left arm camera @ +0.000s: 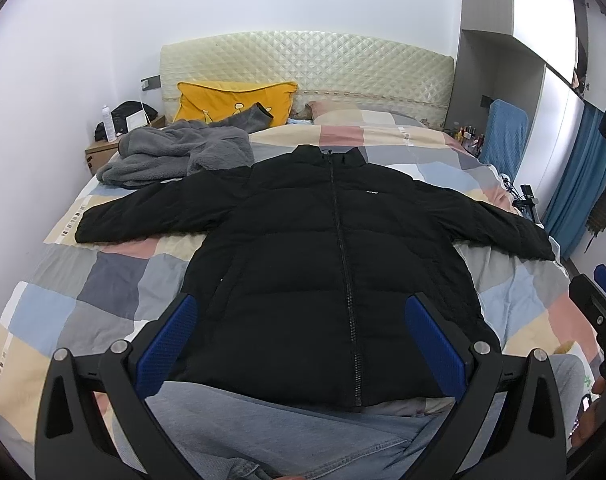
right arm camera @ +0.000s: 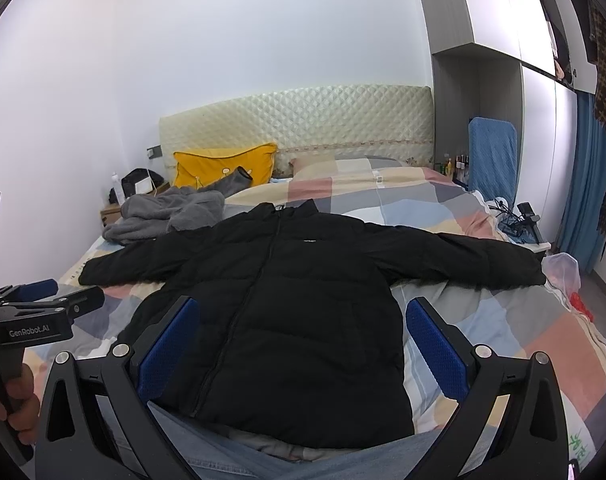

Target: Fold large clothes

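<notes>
Lying face up across the patchwork duvet (left arm camera: 115, 276) of the bed, a black puffer jacket (left arm camera: 319, 264) is seen zipped closed, with its collar toward the quilted headboard (left arm camera: 343, 64) and both sleeves spread straight out to the sides. Its hem is turned toward the cameras, just above a stretch of light blue denim (left arm camera: 263, 432) at the bottom of both views.

The left gripper (left arm camera: 301, 340) is held above the lower part of the jacket, its jaws spread wide with nothing between the blue pads (left arm camera: 167, 340); no contact with the fabric is shown. The right gripper (right arm camera: 303, 344) is held likewise over the hem area, its jaws also wide apart and gripping nothing. In the right wrist view the left gripper is seen at the left edge, its handle clasped by a hand (right arm camera: 17, 400).

Beyond the jacket's left sleeve as pictured, a crumpled grey fleece garment (left arm camera: 175, 154) is lying on the bed, touching or just beside the sleeve. A yellow cushion (left arm camera: 231, 100) is propped against the headboard behind it. A bedside cabinet (left arm camera: 101, 152) with a white bottle (left arm camera: 107, 118) is standing in the corner, and blue curtains (right arm camera: 587, 184) are hung at the far right.
</notes>
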The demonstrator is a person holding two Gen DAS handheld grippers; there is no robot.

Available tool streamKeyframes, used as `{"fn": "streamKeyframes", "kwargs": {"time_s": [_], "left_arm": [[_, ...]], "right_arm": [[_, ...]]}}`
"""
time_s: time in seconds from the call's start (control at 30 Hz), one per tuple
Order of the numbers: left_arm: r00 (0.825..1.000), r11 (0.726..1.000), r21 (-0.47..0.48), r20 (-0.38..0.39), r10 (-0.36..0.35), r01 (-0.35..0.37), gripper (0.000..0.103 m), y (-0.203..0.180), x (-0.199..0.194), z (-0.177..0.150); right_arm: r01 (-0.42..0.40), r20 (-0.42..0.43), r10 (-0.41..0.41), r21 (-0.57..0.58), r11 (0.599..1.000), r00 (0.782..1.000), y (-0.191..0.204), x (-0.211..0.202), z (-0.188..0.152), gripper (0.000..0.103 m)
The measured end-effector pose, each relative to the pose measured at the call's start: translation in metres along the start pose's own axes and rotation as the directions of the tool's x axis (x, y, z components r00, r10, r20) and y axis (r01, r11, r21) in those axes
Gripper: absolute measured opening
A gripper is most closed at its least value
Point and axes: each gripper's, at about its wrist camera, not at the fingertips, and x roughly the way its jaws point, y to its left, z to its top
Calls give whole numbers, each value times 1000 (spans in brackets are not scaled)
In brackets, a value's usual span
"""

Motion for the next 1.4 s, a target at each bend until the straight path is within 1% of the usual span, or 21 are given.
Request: {"fn": "streamKeyframes", "kwargs": {"time_s": [0.17, 0.27, 0.43, 0.63, 0.67, 1.03, 1.17, 1.4], "left_arm": [[1000, 1000, -1, 0, -1, 1, 103, 0, 0, 0], [1000, 1000, 4, 2, 1, -1, 103, -4, 0, 0], [1000, 1000, -9, 3, -5, 5, 103, 0, -2, 0], [1000, 1000, -7, 6, -11, 11, 103, -10, -4, -2], [1000, 1000, -7, 3, -16, 16, 103, 4, -6, 2], [1000, 1000, -16, 2, -18, 18, 103, 7, -7, 4], [999, 999, -23, 2, -36, 36, 103, 9, -9, 3], [1000, 1000, -18, -3, -26, 26, 103, 8, -7, 5]], "right_arm": [[9, -4, -9, -4, 1000, 1000, 1, 0, 0, 103], [4, -6, -4, 1, 1000, 1000, 0, 1, 1, 103], [0, -4, 0, -3, 1000, 1000, 1, 0, 2, 103], [-4, -3, 4, -4, 1000, 1000, 2, -1, 2, 103], [-8, -4, 8, -3, 1000, 1000, 3, -1, 2, 103], [-16, -10, 16, -8, 1000, 1000, 3, -1, 3, 103], [-11, -10, 11, -1, 1000, 1000, 1, -3, 2, 103], [-16, -11, 16, -4, 1000, 1000, 2, -2, 2, 103]]}}
